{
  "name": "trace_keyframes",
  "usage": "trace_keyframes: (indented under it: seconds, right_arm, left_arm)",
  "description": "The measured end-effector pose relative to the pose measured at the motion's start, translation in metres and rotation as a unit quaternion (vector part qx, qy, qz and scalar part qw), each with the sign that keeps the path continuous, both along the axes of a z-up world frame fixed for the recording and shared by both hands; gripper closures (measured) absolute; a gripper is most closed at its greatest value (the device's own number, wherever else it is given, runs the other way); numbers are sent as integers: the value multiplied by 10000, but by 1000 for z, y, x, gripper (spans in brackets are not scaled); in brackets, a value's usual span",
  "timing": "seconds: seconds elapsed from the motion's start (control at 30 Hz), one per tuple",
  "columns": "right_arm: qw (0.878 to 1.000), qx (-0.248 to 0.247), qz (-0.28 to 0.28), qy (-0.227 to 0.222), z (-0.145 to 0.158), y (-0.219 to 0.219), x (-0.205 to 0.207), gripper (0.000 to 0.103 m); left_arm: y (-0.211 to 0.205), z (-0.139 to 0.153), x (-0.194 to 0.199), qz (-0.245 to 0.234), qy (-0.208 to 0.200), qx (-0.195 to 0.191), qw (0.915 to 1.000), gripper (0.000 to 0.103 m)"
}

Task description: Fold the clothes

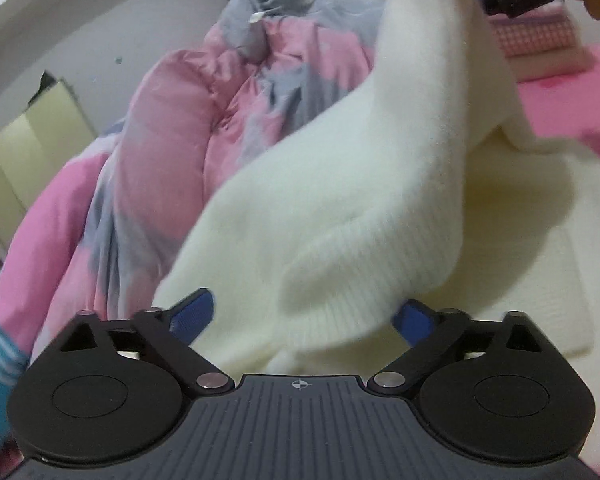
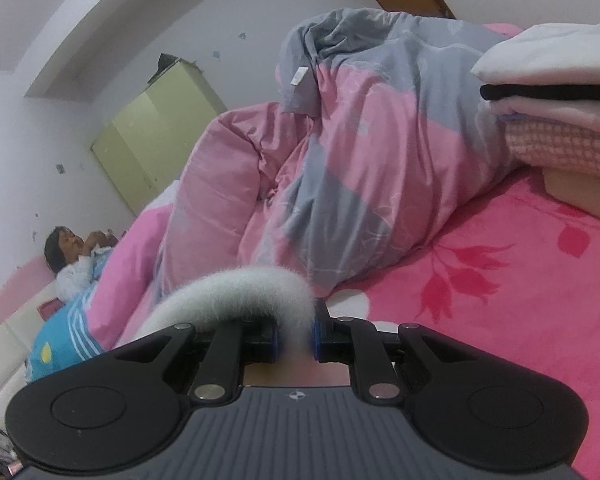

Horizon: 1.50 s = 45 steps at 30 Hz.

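A home bedroom: bed [image 2: 520, 280] with rumpled duvet [image 2: 340, 160], green wardrobe [image 2: 156, 144].

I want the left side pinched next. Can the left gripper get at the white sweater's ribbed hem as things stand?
Probably yes: the left gripper is open, and the white sweater has its ribbed hem draped between the blue fingers, nothing in front.

a big pink and grey blanket [image 2: 340, 152] is bunched on the pink bed [image 2: 520, 280]. left of the blanket stands a yellow-green cupboard [image 2: 156, 140].
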State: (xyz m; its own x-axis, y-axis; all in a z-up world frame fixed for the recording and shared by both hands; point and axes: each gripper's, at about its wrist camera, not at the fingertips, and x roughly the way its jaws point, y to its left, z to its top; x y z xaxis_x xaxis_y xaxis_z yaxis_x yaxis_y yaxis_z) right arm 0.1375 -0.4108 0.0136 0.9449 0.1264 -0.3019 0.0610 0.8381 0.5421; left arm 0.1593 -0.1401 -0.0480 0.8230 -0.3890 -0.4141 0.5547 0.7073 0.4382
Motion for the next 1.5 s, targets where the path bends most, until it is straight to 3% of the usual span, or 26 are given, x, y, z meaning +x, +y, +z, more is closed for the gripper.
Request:
trace_keyframes:
  seconds: [0.03,0.1,0.17,0.27,0.4,0.53,0.6,0.7,0.83,0.93,1.0,1.1,1.17,1.23,1.37,1.5]
  right_arm:
    - [9999,-133,-23,28,-1,-1,0,86]
    - [9987,-502,-68,89,-3,0,0,83]
    - [9886,-1507,-59,29,-3,16,-11,77]
    - [9486,-3154,-127,-217,-8,50,-35,46]
    - [8908,-4481,-64,-749,-15,86,-67,37]
    - [8465,-5146,388,-1305,-20,118,-90,25]
    - [8220,-5455,773,-1441,-26,135,-91,8]
    - [7951,-5767,1232,-1415,-38,160,-76,6]
    - [7810,-6027,1200,-1112,-52,184,-40,2]
    - [7890,-6071,740,-594,-61,179,1,5]
    - [8175,-5739,417,-233,-60,159,26,31]
    - [8641,-5031,71,145,-51,125,51,56]
    - [8907,-4537,-80,270,-45,104,59,69]
    - [9076,-4183,-207,283,-43,86,55,78]
    - [9266,-3729,-397,282,-37,69,56,83]
    - [9294,-3656,-423,266,-32,67,55,85]
  left_arm:
    - [-2,1,4,-12,-8,-20,10000,33]
    - [-5,4,11,-11,-17,-124,9999,34]
    - [0,13,21,48,-1,-421,9991,35]
    - [1,24,33,11,87,-665,9978,35]
    - [-2,42,50,-128,295,-1008,9944,34]
    - [-8,62,67,-217,640,-1444,9872,34]
    - [-13,70,77,-207,764,-1559,9846,34]
    - [-10,76,84,-242,947,-1669,9811,34]
    - [-3,81,91,-308,1190,-1791,9761,34]
    - [3,85,95,-357,1371,-1882,9719,34]
    - [6,88,98,-390,1492,-1941,9688,32]
    - [21,87,96,-489,1585,-1944,9668,18]
    - [35,78,83,-617,1483,-1753,9713,12]
    - [38,65,68,-709,1253,-1377,9799,3]
    - [21,35,49,-836,903,-602,9906,3]
    - [2,11,49,-707,499,-74,9962,3]
